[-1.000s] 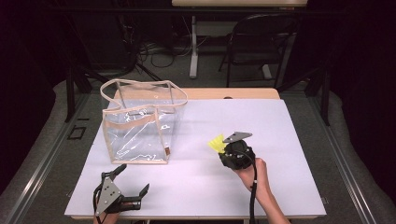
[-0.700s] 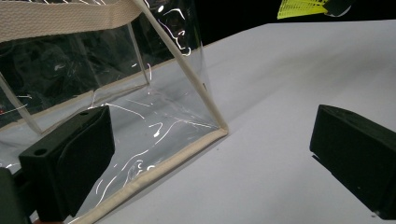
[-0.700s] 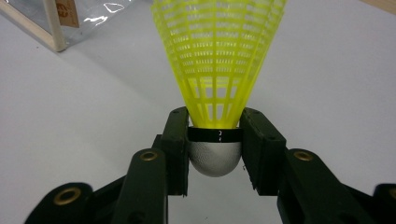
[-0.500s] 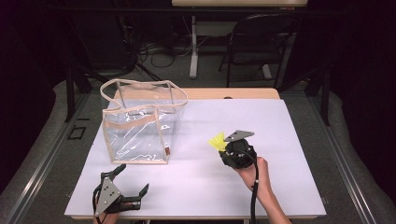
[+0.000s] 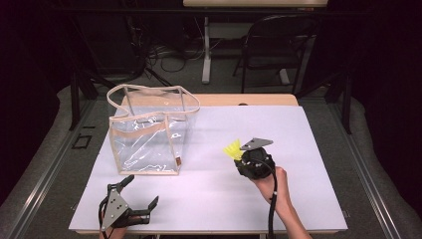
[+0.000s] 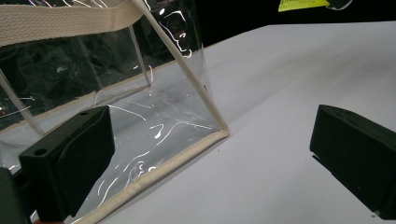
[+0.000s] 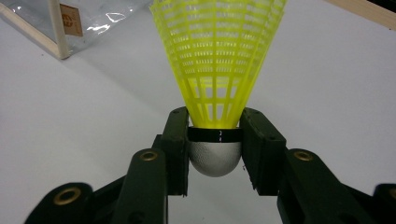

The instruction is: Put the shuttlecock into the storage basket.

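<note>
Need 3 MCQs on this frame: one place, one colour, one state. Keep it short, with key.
1. Where does the clear bag stand on the table?
A. on its left part, beyond the left gripper
B. at the right edge
C. under the right gripper

2. What colour is the skirt of the shuttlecock?
A. white
B. yellow
C. red

3. What is the state of the right gripper?
A. open and empty
B. shut on the bag strap
C. shut on the shuttlecock at its cork base

Key:
1 A, the high view shows the bag on the left of the tabletop, beyond the left gripper.
2 B, the mesh skirt is bright yellow in the right gripper view.
3 C, both jaws press on the white cork just below the black band.
</note>
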